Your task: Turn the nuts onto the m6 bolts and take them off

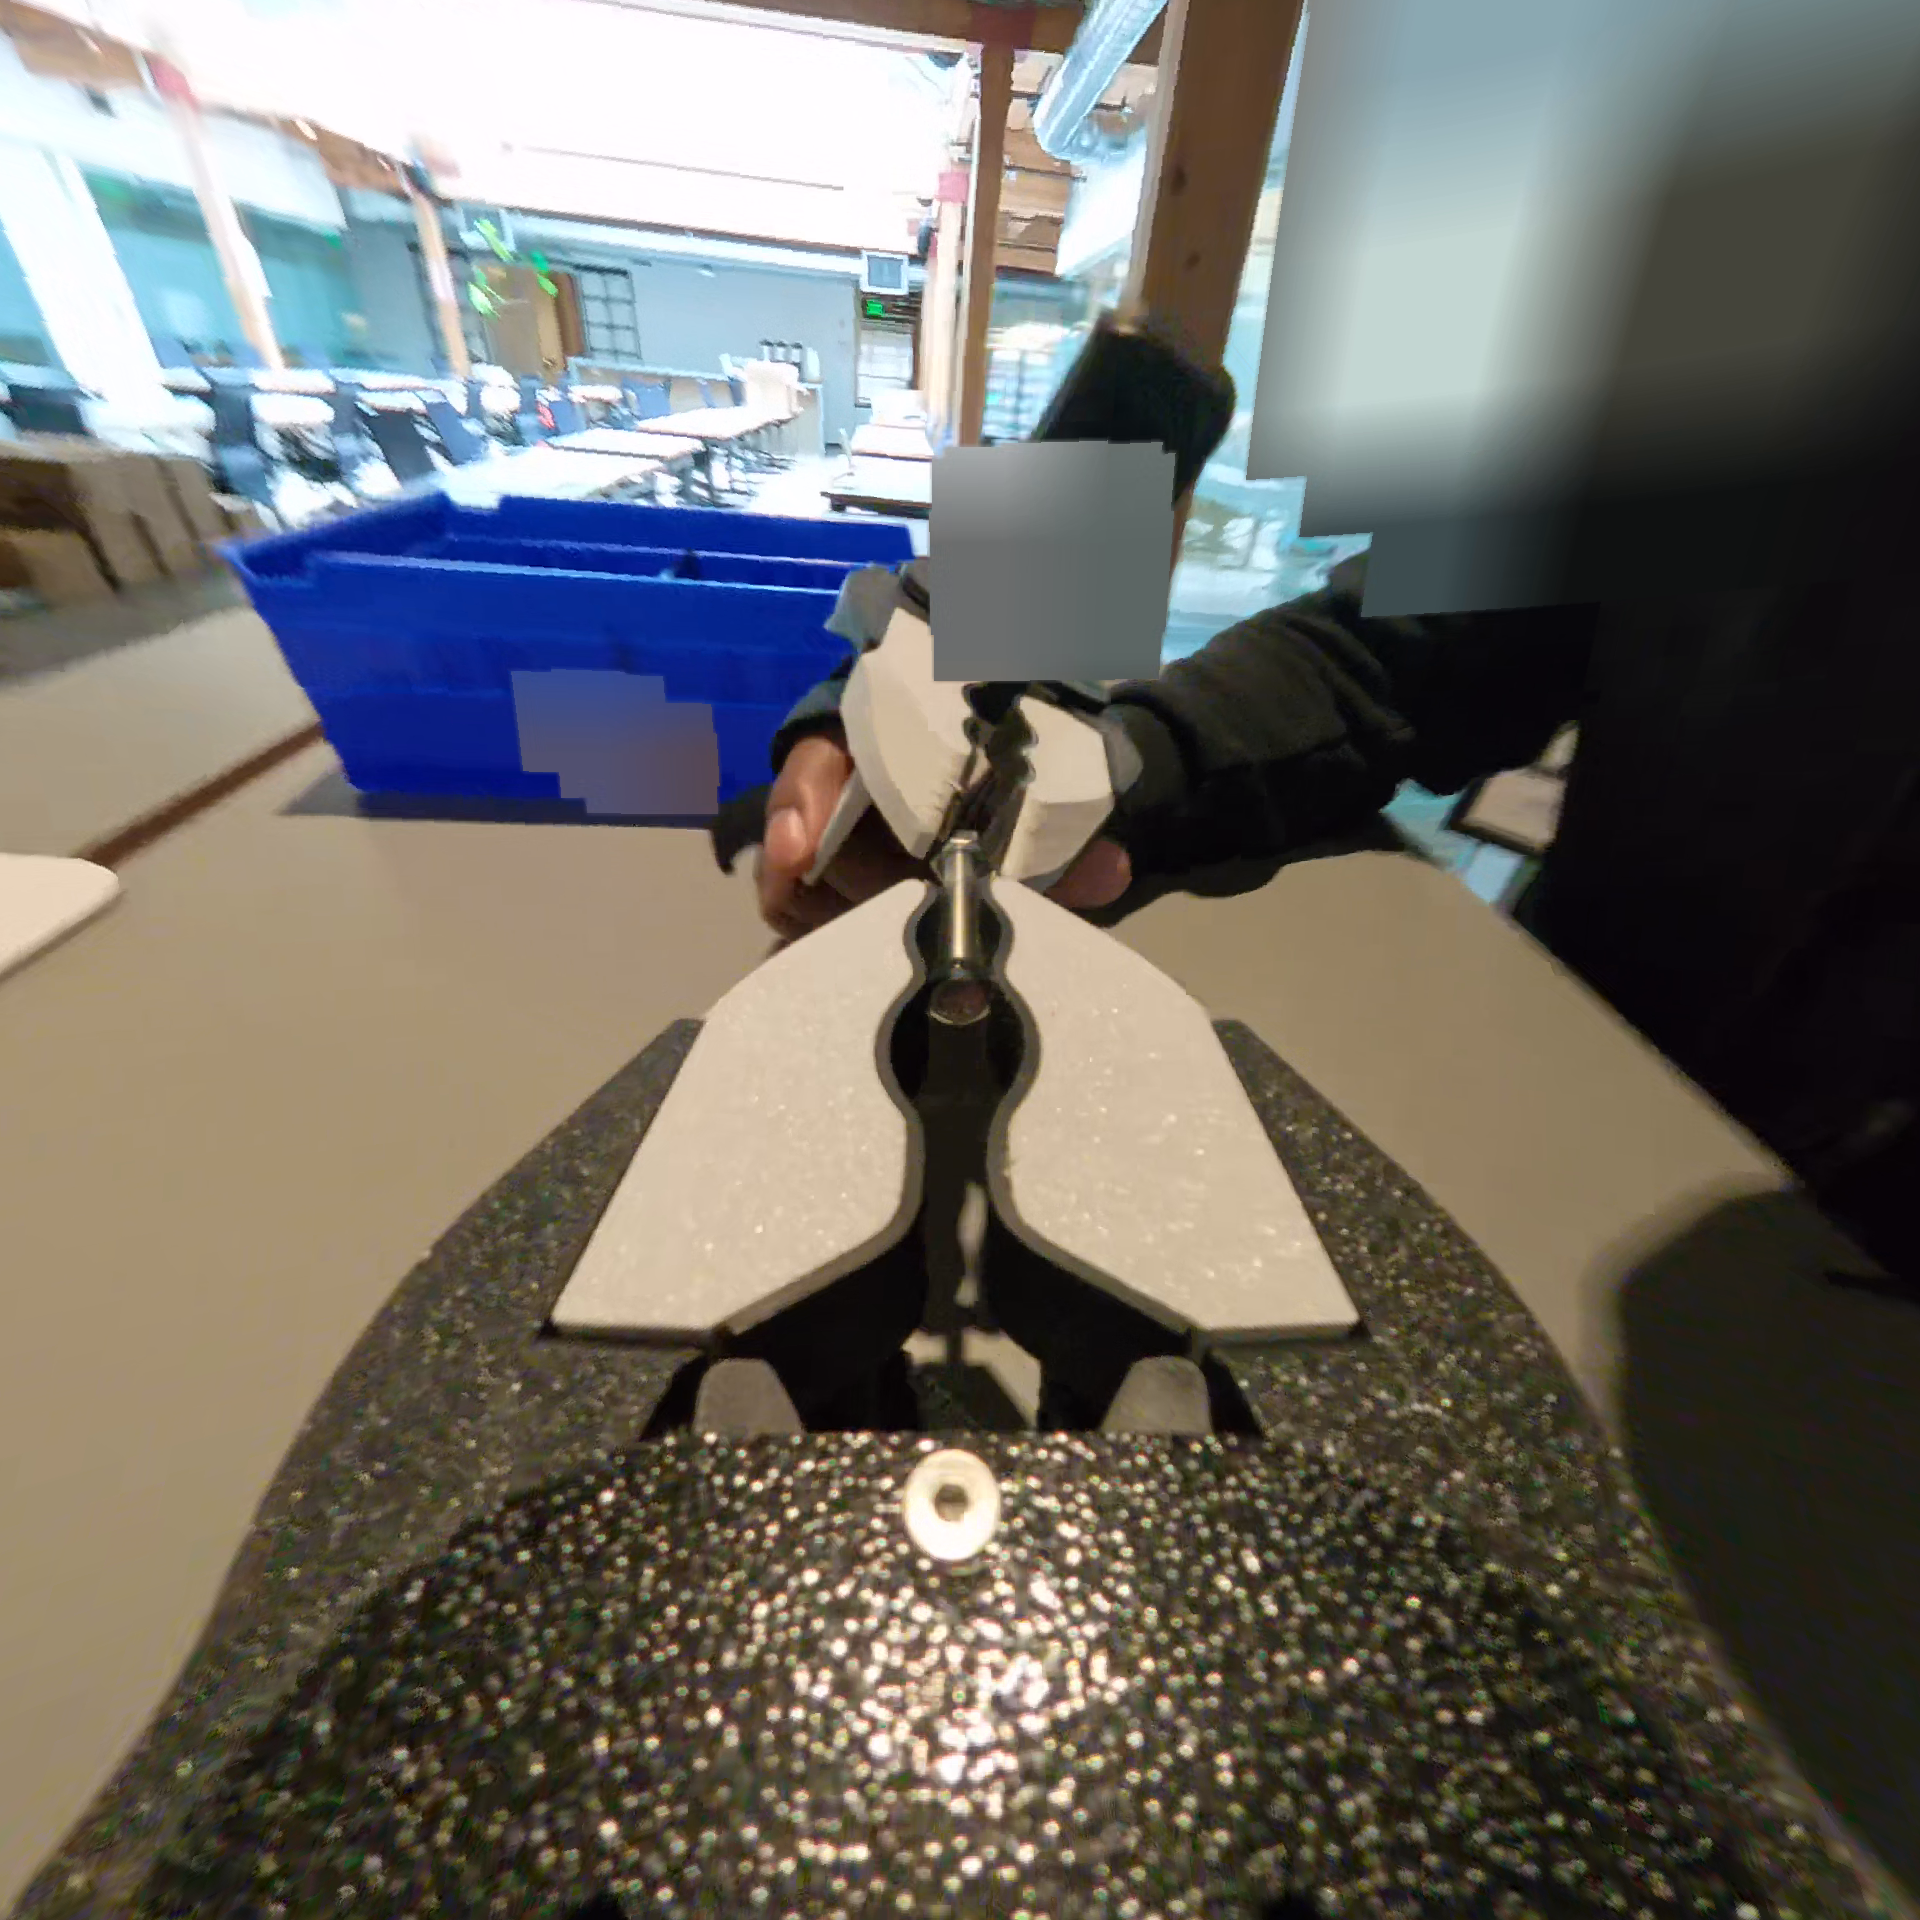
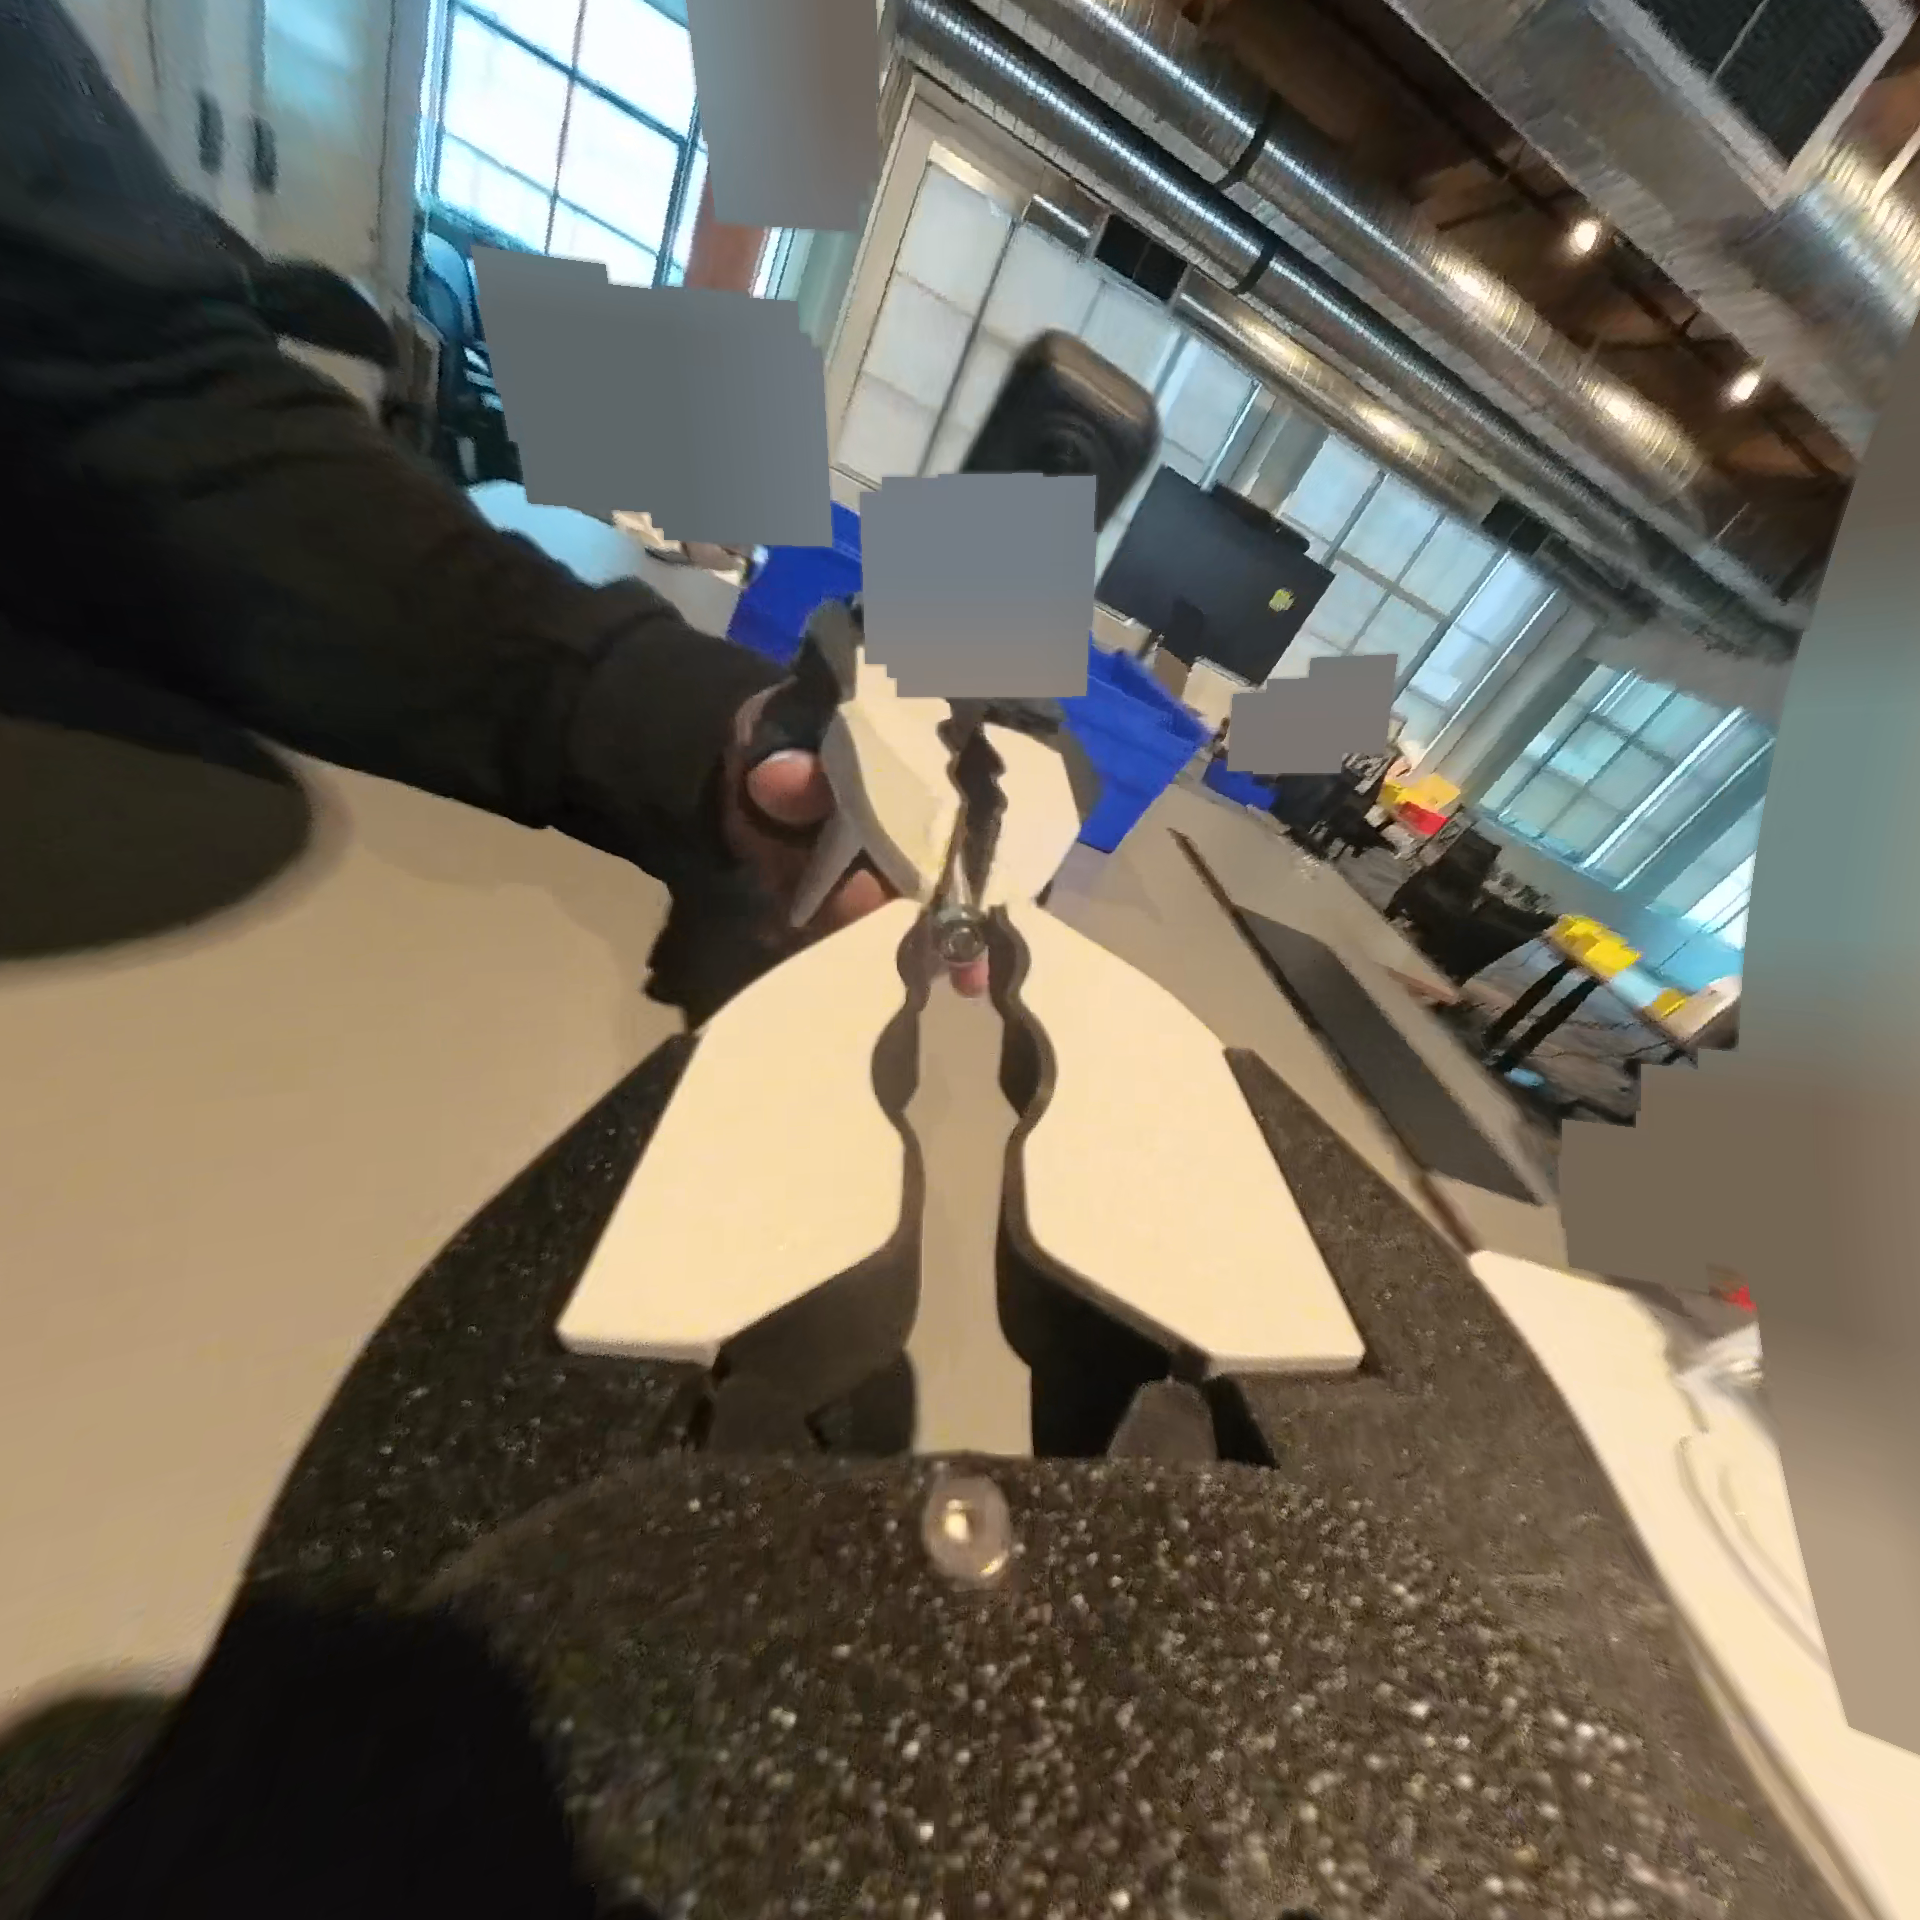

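Observation:
My left gripper [image 1: 961,896] is shut on a silver M6 bolt [image 1: 954,935]. The bolt's head sits between the fingers and its shaft points forward, held above the grey table [image 1: 312,1091]. My right gripper [image 1: 975,823] faces it tip to tip, held by a gloved hand. In the right wrist view my right gripper [image 2: 958,920] is shut on a silver nut [image 2: 958,932] at its fingertips. The bolt shaft [image 2: 962,862] runs from the nut into the left gripper [image 2: 964,831] opposite. How far the nut sits on the thread is hidden.
A blue plastic bin [image 1: 540,644] stands on the table behind and left of the grippers. A white board edge [image 1: 42,904] lies at the far left. A white tray [image 2: 1662,1475] is at my right side. The person's dark sleeves frame both views. My two grippers' fingertips are within a few centimetres of each other.

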A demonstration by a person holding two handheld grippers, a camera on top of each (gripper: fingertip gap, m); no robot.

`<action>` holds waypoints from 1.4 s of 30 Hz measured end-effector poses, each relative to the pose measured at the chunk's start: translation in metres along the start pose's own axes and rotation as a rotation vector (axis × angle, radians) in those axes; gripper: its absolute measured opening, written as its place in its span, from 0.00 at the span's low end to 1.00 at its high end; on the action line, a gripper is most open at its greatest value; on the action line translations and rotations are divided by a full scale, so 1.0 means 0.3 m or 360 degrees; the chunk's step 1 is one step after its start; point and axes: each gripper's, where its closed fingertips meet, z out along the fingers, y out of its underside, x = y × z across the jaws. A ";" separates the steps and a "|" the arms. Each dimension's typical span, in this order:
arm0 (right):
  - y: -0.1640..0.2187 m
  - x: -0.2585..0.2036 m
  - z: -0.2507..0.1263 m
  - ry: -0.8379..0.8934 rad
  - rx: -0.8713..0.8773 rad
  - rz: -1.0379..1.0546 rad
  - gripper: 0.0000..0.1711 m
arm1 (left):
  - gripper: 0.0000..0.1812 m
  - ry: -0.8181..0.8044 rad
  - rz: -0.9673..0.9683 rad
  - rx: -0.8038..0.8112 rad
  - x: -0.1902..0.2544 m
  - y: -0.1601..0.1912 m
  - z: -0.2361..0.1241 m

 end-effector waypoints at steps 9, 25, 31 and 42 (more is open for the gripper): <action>0.017 -0.022 0.000 0.0212 -0.0198 -0.0842 0.06 | 0.03 0.0227 -0.0624 -0.0008 0.022 0.017 -0.005; 0.014 0.039 -0.035 0.0210 -0.0118 -0.0055 0.08 | 0.03 -0.0554 0.0302 0.0298 -0.098 -0.079 -0.063; 0.033 0.075 -0.052 0.0215 -0.0128 0.0133 0.02 | 0.03 -0.0538 0.0258 0.0357 -0.102 -0.091 -0.080; 0.046 0.144 -0.078 0.0427 -0.0163 0.0317 0.00 | 0.03 -0.0537 0.0196 0.0433 -0.147 -0.108 -0.088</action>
